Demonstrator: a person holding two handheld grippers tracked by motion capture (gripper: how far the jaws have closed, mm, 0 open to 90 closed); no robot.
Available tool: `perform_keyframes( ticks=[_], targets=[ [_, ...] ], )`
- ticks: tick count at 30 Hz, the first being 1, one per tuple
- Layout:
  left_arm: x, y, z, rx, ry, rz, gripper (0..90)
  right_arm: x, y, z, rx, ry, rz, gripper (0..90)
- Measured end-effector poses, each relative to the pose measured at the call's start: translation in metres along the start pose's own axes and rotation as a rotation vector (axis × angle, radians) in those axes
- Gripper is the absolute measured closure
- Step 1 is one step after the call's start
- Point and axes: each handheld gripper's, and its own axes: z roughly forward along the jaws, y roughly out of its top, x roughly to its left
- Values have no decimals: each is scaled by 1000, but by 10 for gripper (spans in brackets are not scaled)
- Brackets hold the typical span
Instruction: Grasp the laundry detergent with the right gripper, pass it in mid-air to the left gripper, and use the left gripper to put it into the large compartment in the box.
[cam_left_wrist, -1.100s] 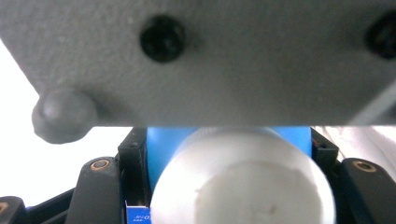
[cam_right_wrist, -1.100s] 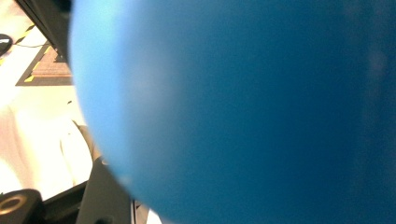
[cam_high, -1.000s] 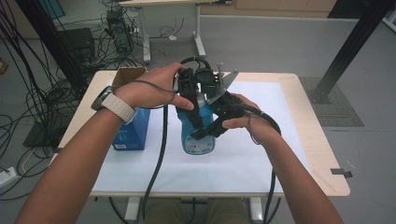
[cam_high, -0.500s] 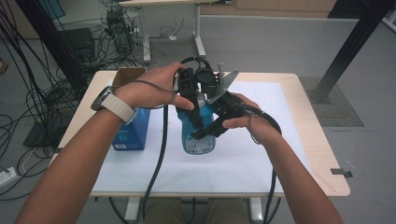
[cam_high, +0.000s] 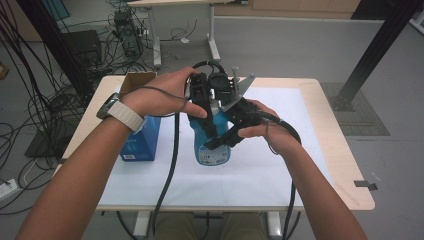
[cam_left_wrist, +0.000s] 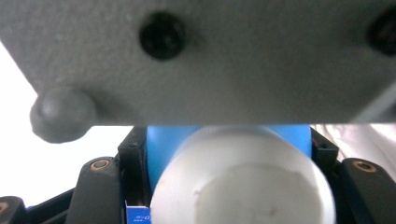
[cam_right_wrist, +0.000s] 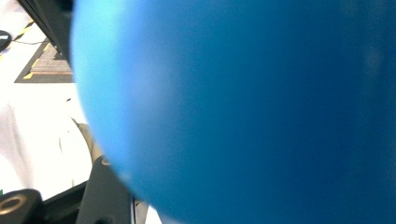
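While the blue bottle (cam_high: 212, 142) is standing mid-table, the left gripper (cam_high: 202, 102) is pinching its white cap (cam_left_wrist: 243, 182) and the right gripper (cam_high: 227, 137) is clamping its body. Smooth plastic probably slips; gripping the waist and cap seems safest.

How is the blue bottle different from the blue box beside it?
The blue bottle is rounded with a white cap; the blue box is square-edged with open cardboard flaps. The bottle is clamped by the left gripper and right gripper; the box stands untouched. Both are blue and upright on the white-covered table.
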Motion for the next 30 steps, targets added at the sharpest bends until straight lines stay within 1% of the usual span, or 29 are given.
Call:
perform_keyframes(
  ticks=[4,5,7,9,10,12,13,18,19,20,21,23,24,30],
  targets=[
    [0,0,0,2,-1,4,372,1,0,0,5,4,12,433],
    [0,0,0,0,1,4,373,1,0,0,2,1,3,432],
    [-1,0,0,2,1,4,372,1,0,0,5,4,11,433],
    [-1,0,0,3,-1,1,372,3,1,0,12,-2,30,432],
    [-1,0,0,2,1,1,373,3,1,0,11,0,26,433],
    [-1,0,-1,1,2,2,373,1,0,0,1,-3,-2,432],
    [-1,0,-1,0,3,2,373,2,1,-1,5,1,7,432],
    [-1,0,-1,4,2,0,373,0,1,0,-2,0,-10,433],
    [-1,-1,0,0,2,-1,373,2,1,0,4,-2,6,432],
    [-1,-1,-1,2,1,-1,373,1,1,0,6,-2,5,432],
    [-1,-1,-1,3,3,0,373,2,2,0,12,-2,20,432],
    [-1,-1,0,3,3,1,373,2,2,0,13,-3,18,432],
    [-1,-1,0,2,2,1,373,1,2,1,9,-3,5,432],
    [0,-1,-1,-2,3,3,373,0,2,0,8,-6,3,432]
  ],
)
